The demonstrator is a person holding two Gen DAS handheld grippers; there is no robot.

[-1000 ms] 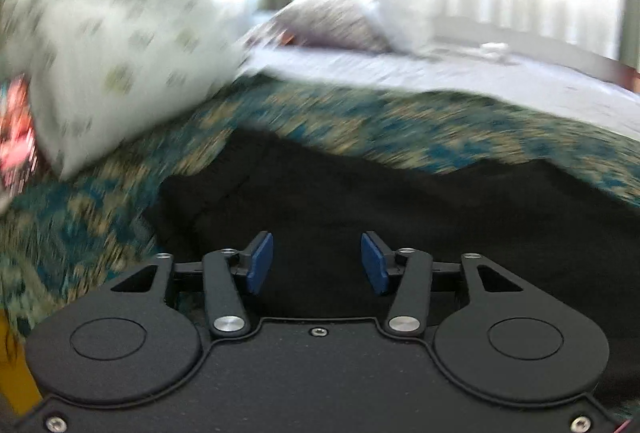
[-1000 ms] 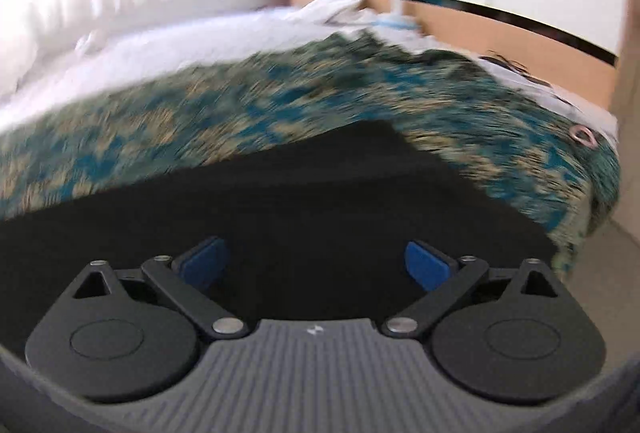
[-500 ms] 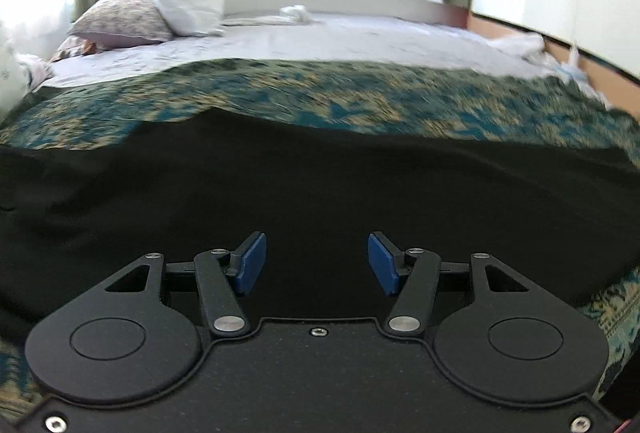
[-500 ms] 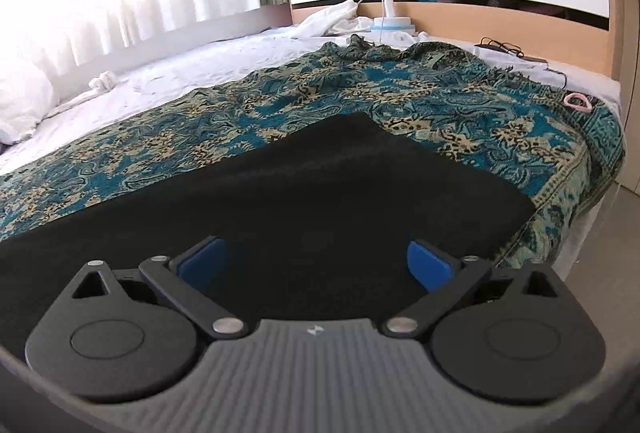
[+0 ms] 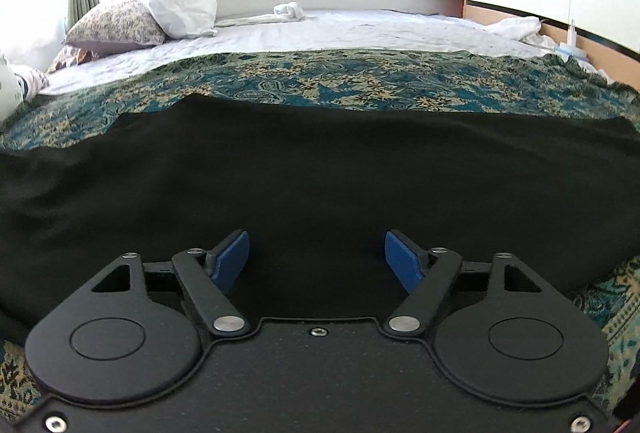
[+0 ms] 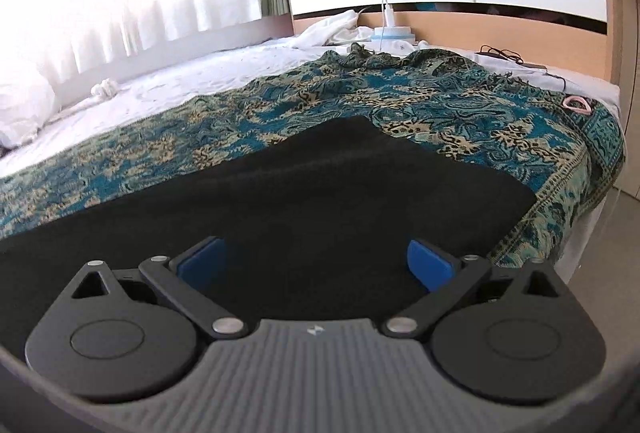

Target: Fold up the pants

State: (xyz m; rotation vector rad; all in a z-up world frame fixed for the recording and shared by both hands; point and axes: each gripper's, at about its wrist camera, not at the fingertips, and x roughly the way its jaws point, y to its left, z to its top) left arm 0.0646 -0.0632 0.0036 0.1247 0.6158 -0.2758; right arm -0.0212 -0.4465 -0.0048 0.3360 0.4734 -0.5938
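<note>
Black pants [image 5: 320,169] lie flat on a teal patterned blanket [image 5: 360,81] on the bed. They stretch across the whole left wrist view. In the right wrist view the pants [image 6: 320,193] end at a straight edge on the right, near the bed's corner. My left gripper [image 5: 317,263] is open and empty, just above the near part of the pants. My right gripper [image 6: 316,265] is open wide and empty, above the pants near their right end.
Pillows [image 5: 176,5] lie at the far left on the white sheet [image 5: 360,29]. A wooden headboard [image 6: 500,33] with a cable and a small white-blue device [image 6: 392,31] stands at the right. A pink ring [image 6: 576,104] lies near the bed corner. The floor [image 6: 612,233] is at the right.
The left view swung right from the pillows to face across the pants, and its jaws opened wider. The right view steadied with its jaws still open.
</note>
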